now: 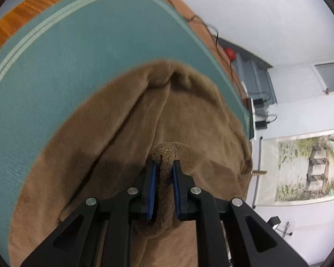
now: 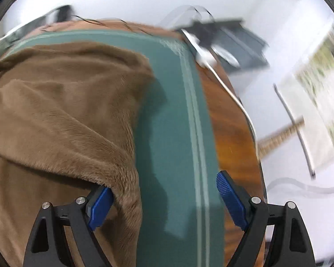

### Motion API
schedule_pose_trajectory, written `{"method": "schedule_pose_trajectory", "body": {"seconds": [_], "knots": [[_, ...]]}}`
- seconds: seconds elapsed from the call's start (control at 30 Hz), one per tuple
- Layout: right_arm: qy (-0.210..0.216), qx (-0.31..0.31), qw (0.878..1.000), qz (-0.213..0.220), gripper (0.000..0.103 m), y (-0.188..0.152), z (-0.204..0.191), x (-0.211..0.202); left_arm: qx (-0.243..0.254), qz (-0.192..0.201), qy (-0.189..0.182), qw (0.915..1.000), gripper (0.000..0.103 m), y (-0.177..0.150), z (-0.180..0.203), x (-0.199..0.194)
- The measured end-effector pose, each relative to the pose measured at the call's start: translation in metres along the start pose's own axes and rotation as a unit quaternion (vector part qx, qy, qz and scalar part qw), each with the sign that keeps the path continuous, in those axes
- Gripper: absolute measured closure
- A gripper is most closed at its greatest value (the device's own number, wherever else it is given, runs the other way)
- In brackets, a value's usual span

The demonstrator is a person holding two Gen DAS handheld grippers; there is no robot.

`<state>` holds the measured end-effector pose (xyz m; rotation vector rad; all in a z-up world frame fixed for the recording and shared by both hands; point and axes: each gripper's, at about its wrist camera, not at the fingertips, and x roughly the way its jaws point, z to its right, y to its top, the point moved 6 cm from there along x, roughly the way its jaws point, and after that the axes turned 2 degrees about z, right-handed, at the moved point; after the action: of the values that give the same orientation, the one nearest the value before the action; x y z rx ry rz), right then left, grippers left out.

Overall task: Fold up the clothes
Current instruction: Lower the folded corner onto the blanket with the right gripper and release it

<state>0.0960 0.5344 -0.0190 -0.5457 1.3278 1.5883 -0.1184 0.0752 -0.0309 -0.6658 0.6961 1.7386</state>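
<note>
A brown plush garment (image 1: 149, 120) lies spread and creased on a teal mat (image 1: 66, 55). My left gripper (image 1: 164, 164) is shut on a bunched fold of that garment, which bulges up between the blue pads. In the right wrist view the same brown garment (image 2: 55, 102) covers the left half of the teal mat (image 2: 173, 133). My right gripper (image 2: 164, 189) stands open and wide. Its left fingertip (image 2: 101, 204) sits under the garment's furry edge, and its right fingertip (image 2: 230, 198) hangs over the mat's border. Nothing is pinched between them.
The mat lies on a wooden table (image 2: 231, 129) whose edge curves along the right. Cables (image 1: 211, 33), a red ball (image 1: 230, 54) and grey boxes (image 1: 256, 84) sit at the table's far end. A painting (image 1: 309, 169) hangs on the white wall.
</note>
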Motion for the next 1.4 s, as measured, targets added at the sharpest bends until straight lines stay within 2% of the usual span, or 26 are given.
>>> {"method": "schedule_pose_trajectory", "body": {"seconds": [0.1,0.2,0.33,0.4,0.53,0.57,0.63,0.7,0.8,0.97,1.1,1.2,1.27,1.3,1.37,1.4], "knots": [[0.033,0.015,0.999,-0.025,0.015,-0.024,0.01,0.006,0.005,-0.003,0.019,0.9998,0.089,-0.003,-0.006,0.005],[0.072,0.022,0.997,-0.005,0.015,-0.023,0.015,-0.009,0.006,0.0,0.029,0.9995,0.088,-0.001,-0.01,-0.002],[0.096,0.068,0.992,0.046,0.013,0.016,0.018,-0.038,0.028,0.006,0.038,0.9989,0.086,-0.002,-0.002,-0.013],[0.114,0.077,0.989,0.06,0.013,0.044,0.007,-0.044,0.043,0.004,0.041,0.9982,0.085,-0.004,0.004,-0.013],[0.138,0.039,0.989,0.041,0.013,0.078,-0.035,-0.022,0.059,-0.002,0.051,0.997,0.08,-0.008,0.01,-0.003],[0.138,0.028,0.989,0.031,0.013,0.086,-0.046,-0.013,0.058,-0.003,0.052,0.997,0.08,-0.008,0.01,0.0],[0.104,0.012,0.994,-0.009,0.013,0.095,-0.053,0.018,0.055,-0.006,0.058,0.9968,0.08,-0.007,0.005,0.005],[0.069,0.013,0.997,-0.028,0.013,0.098,-0.045,0.04,0.053,-0.009,0.065,0.9965,0.08,-0.007,-0.001,0.01],[0.07,0.059,0.995,-0.041,0.004,0.098,-0.023,0.059,0.046,-0.017,0.065,0.9967,0.08,-0.006,-0.009,0.018],[0.027,0.028,0.999,-0.022,0.002,0.099,-0.03,0.051,0.057,-0.018,0.075,0.9954,0.08,-0.003,-0.012,0.024],[0.026,0.016,1.0,-0.005,0.002,0.098,-0.039,0.022,0.064,-0.01,0.077,0.9949,0.079,-0.003,-0.005,0.015],[0.073,-0.003,0.997,0.028,0.002,0.085,-0.06,-0.022,0.077,0.001,0.072,0.9944,0.078,-0.007,0.003,0.005],[0.101,-0.025,0.994,0.038,0.002,0.07,-0.079,-0.043,0.093,0.004,0.078,0.9926,0.069,-0.011,0.008,0.003],[0.111,-0.041,0.993,0.031,0.002,0.06,-0.09,-0.043,0.095,-0.001,0.085,0.9918,0.065,-0.013,0.007,0.007],[0.126,-0.072,0.989,0.017,0.002,0.039,-0.109,-0.042,0.095,-0.013,0.093,0.9911,0.064,-0.017,0.002,0.014],[0.119,-0.082,0.99,0.001,0.002,0.031,-0.116,-0.036,0.091,-0.014,0.092,0.9915,0.065,-0.017,0.001,0.016]]}}
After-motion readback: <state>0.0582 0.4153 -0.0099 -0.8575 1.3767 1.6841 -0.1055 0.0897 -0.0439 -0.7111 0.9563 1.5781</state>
